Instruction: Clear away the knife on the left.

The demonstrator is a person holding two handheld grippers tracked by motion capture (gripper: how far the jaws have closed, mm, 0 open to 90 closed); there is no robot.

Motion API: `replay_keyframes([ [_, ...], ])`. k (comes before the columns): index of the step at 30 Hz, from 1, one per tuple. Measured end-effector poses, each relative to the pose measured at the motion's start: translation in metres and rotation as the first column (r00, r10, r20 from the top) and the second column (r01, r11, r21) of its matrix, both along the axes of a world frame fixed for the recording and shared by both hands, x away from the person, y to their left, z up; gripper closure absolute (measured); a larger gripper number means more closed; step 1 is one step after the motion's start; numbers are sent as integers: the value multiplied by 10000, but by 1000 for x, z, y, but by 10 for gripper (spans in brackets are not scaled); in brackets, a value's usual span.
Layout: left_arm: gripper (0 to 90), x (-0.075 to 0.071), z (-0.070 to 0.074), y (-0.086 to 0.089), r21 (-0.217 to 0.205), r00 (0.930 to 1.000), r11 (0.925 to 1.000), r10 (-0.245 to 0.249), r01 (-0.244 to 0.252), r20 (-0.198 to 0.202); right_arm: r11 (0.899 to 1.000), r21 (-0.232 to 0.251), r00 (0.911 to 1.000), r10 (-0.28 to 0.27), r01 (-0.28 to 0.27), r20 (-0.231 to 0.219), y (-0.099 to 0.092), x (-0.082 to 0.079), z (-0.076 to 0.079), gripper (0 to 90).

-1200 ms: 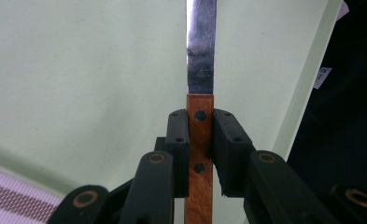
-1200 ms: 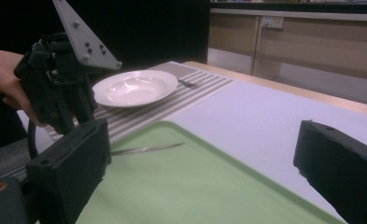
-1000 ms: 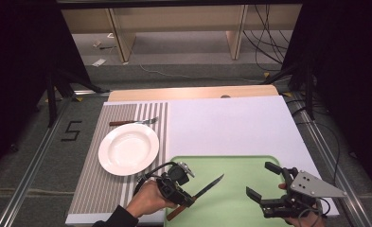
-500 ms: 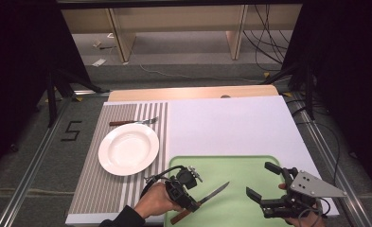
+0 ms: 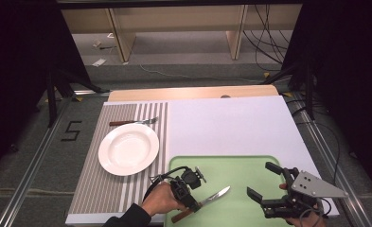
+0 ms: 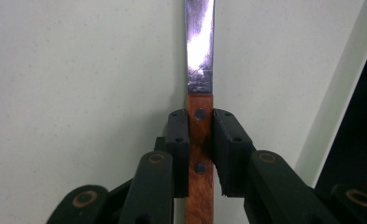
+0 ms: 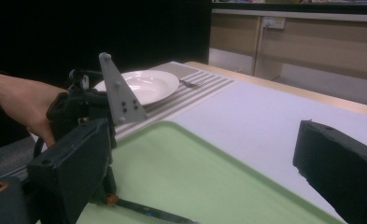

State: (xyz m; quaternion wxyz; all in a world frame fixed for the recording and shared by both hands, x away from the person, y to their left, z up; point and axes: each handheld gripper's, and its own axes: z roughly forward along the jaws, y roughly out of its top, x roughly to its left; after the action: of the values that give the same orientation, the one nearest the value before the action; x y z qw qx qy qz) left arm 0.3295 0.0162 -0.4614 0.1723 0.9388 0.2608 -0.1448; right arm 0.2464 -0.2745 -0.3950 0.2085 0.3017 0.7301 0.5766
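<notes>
A knife with a wooden handle (image 6: 200, 140) and a steel blade (image 5: 215, 195) is clamped in my left gripper (image 5: 194, 203), which is shut on the handle just behind the blade. The knife lies low over the near left part of a green tray (image 5: 235, 165), its blade pointing far right. In the left gripper view the pads (image 6: 177, 140) press both sides of the handle. My right gripper (image 5: 263, 181) stands open over the tray's near right corner with nothing between its fingers (image 7: 74, 172). From there the left gripper (image 7: 83, 112) and the blade (image 7: 148, 212) show at the left.
A white plate (image 5: 128, 149) sits on a striped placemat (image 5: 103, 194) left of the tray, with a fork (image 5: 134, 122) lying beyond it. A white mat (image 5: 226, 123) covers the table behind the tray. The table's wooden far edge (image 5: 193, 93) borders a drop to the floor.
My left gripper has carried the knife a little nearer and to the right over the tray. The right gripper has stayed still and open.
</notes>
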Motion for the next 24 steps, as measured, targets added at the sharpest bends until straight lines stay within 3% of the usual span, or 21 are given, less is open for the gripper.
replay_keyframes([
  [2,767,-1,0,0,-34,10000,10000,-60,60,31,10000,34,10000,5,-6,15,0,0,0,53],
  [3,756,0,-1,0,-246,9995,9993,-268,273,169,10000,43,10000,28,-28,11,0,0,0,53],
  [5,745,-1,-1,0,-265,10000,9996,-82,81,-9,10000,62,10000,56,-56,14,0,0,0,53],
  [7,672,-1,1,1,-351,10000,9994,-22,25,80,9999,63,10000,79,-79,34,0,0,1,53],
  [11,470,-1,8,4,-933,9973,9956,69,-1,728,9999,47,9999,108,-108,33,0,-1,1,52],
  [16,273,-6,19,7,-1611,9862,9869,164,105,1648,9999,69,9999,149,-149,46,0,-1,1,52],
  [21,266,-17,24,-1,-1780,9697,9818,-217,666,2433,9999,38,9999,164,-164,46,0,-1,1,52],
  [24,413,-25,26,-8,-1791,9585,9777,-563,1097,2794,9999,2,9998,173,-173,13,0,-1,1,52],
])
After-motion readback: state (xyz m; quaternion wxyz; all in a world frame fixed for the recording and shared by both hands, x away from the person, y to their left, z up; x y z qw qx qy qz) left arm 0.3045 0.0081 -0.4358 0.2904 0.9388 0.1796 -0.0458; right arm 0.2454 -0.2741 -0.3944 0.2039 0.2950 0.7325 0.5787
